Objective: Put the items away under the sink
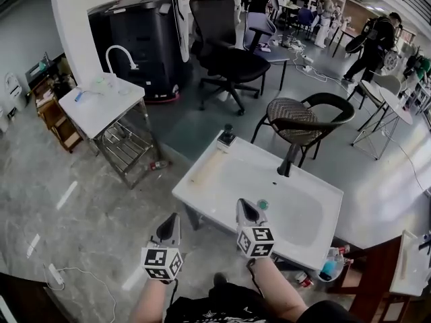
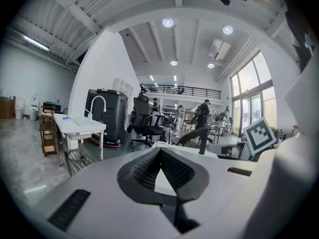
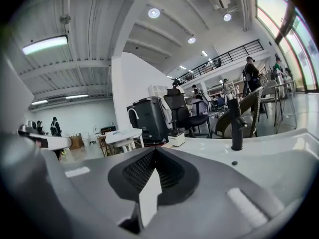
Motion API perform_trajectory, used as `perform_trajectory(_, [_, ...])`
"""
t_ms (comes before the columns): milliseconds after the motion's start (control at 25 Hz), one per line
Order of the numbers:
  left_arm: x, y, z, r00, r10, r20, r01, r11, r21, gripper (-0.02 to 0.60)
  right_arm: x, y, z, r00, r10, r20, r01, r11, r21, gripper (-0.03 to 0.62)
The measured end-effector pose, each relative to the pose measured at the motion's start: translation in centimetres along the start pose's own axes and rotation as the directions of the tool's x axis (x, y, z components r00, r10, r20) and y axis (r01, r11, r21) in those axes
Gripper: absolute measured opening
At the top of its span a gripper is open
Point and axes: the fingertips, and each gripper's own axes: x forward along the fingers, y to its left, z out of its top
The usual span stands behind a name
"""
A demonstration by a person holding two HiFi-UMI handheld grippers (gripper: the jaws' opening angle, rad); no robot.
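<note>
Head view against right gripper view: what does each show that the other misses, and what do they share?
Only the head view: the left gripper, the bottles on the floor by the sink's right end, and the power strip. Only the right gripper view: the ceiling lights, the tall windows, and the right gripper's jaws seen close, shut with nothing between them. Both: the white sink, its black faucet, the office chair and the black machine.

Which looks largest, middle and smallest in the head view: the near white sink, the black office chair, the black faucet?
1. near white sink
2. black office chair; it stands farther away, so its real size is unsure
3. black faucet
</note>
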Motion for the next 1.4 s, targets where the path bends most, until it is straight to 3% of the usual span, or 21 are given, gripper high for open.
perform_trajectory(120, [2.1,-0.2,1.0,1.0,0.013,0.022,-0.013,1.0,-0.009,0.009,1.4,-1.3,0.6,1.0,-0.003,0.006,0.003,1.0,-0.025,0.003])
perform_trajectory(360, [5.2,0.0,0.9,0.999,-0.041,-0.018,0.041,0.999,-0.013,0.009,2.8,-2.6,-0.1,0.999,-0.03,0.01,0.03,0.999,0.026,0.003])
perform_trajectory(600, [11.7,1.9,1.4,0.986,-0.158,-0.047,0.16,0.987,0.035,0.009,5.9,-4.4,1.1,0.989,-0.101,0.106,0.087,0.987,0.132,0.005])
perform_trajectory(920, [19.8,5.1,4.1,0.959,-0.281,-0.046,0.283,0.958,0.041,0.009,13.6,-4.7,5.1,0.974,-0.163,0.159,0.158,0.987,0.041,0.011])
perform_trajectory(1040, [21.8,6.4,4.8,0.951,-0.306,-0.045,0.308,0.951,0.038,0.009,16.3,-4.8,6.1,0.967,-0.188,0.17,0.194,0.981,-0.019,0.047])
perform_trajectory(1240, [23.8,7.8,4.6,0.938,-0.34,-0.06,0.343,0.939,0.035,0.009,19.0,-5.7,6.2,0.961,-0.218,0.172,0.226,0.974,-0.025,0.191])
perform_trajectory(1400, [25.5,8.6,4.0,0.94,-0.333,-0.078,0.335,0.942,0.014,0.009,21.1,-6.5,5.5,0.967,-0.21,0.144,0.217,0.976,-0.034,0.227])
